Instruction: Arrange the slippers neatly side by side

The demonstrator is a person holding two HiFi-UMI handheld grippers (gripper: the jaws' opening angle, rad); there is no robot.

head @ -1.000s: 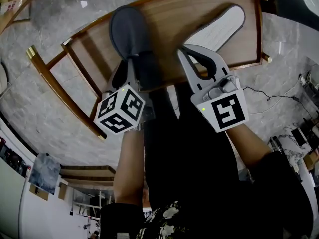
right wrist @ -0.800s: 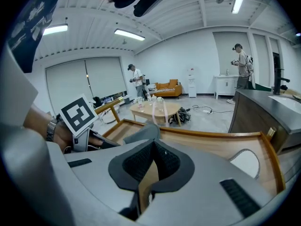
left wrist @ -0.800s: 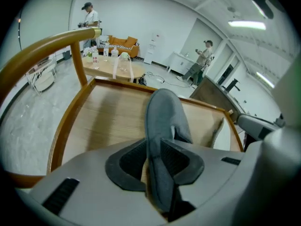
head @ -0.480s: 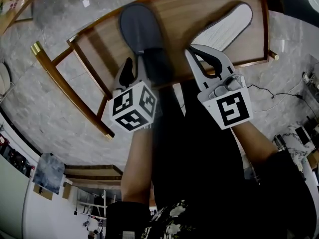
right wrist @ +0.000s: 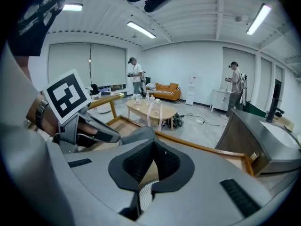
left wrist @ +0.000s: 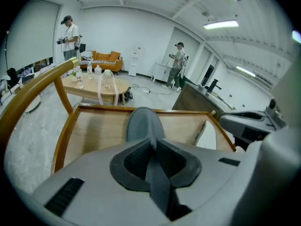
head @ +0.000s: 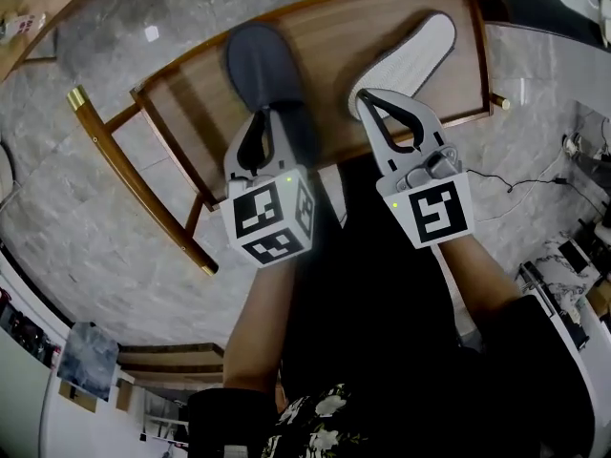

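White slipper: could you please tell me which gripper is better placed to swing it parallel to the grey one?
Probably right. The right gripper is shut on the heel of the white slipper; the left gripper, whose jaws have just been closing, pinches the grey slipper.

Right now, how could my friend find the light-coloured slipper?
Find the wooden table with the raised rim. Two slippers lie on it; the pale slipper is the right one, its near end pinched in the jaws of the right gripper. Its whitish colour sets it apart from the dark grey slipper at its left.
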